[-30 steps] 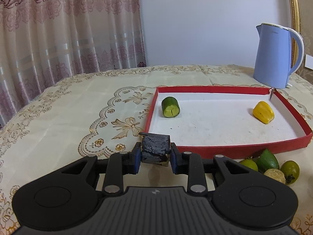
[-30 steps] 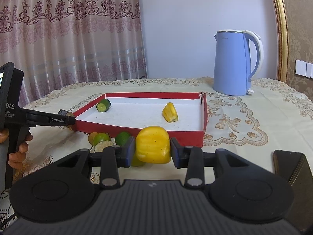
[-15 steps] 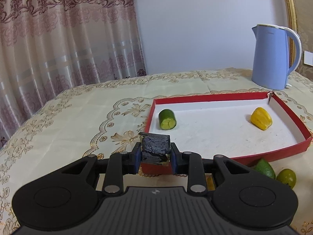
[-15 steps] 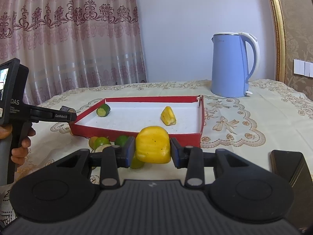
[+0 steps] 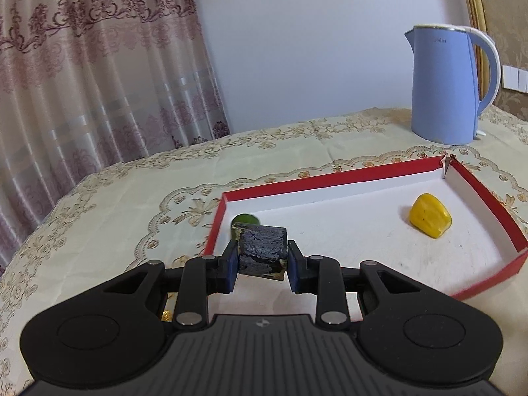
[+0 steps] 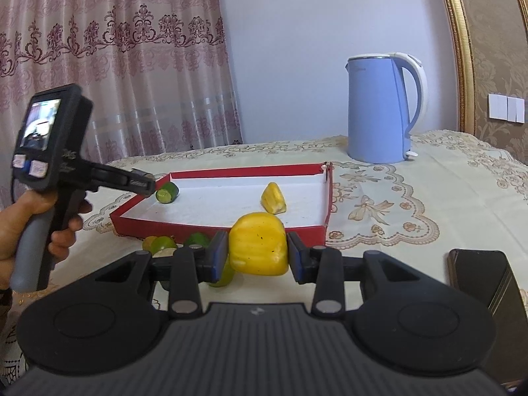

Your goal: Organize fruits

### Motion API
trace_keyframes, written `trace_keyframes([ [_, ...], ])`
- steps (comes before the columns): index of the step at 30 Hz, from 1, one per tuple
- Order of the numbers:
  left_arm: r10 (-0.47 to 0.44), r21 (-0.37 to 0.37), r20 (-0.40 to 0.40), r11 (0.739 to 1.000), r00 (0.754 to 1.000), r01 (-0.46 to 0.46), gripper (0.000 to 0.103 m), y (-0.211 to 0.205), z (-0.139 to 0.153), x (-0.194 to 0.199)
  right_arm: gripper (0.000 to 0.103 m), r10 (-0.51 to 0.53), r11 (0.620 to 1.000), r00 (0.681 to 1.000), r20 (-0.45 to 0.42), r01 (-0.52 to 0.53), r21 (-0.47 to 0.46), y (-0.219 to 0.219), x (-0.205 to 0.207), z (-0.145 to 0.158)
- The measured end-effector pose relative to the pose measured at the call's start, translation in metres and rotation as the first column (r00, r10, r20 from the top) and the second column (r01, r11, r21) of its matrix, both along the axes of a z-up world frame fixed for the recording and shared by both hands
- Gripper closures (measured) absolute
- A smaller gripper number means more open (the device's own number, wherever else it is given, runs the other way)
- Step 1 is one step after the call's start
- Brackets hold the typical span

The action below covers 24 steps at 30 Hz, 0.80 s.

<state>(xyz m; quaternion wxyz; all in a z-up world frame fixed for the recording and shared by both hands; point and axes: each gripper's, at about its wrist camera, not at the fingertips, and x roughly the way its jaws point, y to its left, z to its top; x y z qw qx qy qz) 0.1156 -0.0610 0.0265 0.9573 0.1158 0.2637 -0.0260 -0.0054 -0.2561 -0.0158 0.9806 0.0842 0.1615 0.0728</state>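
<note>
Black and charred-looking, a dark cube (image 5: 262, 250) sat clamped between the pads of the left gripper (image 5: 263, 262), held over the near left corner of the red tray (image 5: 487, 198). Only the left wrist view showed that cube; from the right wrist view the left gripper (image 6: 142, 181) appeared side-on with a hand (image 6: 29, 217) on its handle, its tip at the tray's left corner, jaws hidden. The right gripper (image 6: 258, 253) was clenched on a yellow fruit piece (image 6: 258, 247), just short of the tray's near wall (image 6: 214, 224). Inside the tray lay 1 green cucumber chunk (image 6: 167, 193) by the left corner and 1 yellow piece (image 6: 274, 198) toward the right. The right view alone showed limes (image 6: 161, 243) on the cloth in front of the tray and a dark phone (image 6: 485, 280) at the right. A blue kettle (image 6: 382, 109) stood behind the tray.
</note>
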Motion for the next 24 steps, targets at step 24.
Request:
trace_keyframes([
  [24,-0.009,0.067,-0.085,0.998,0.996,0.014,0.074,-0.030,-0.020,0.050,0.067,-0.007,1.000,1.000,-0.011,0.007,0.017,-0.006,0.007,-0.003],
])
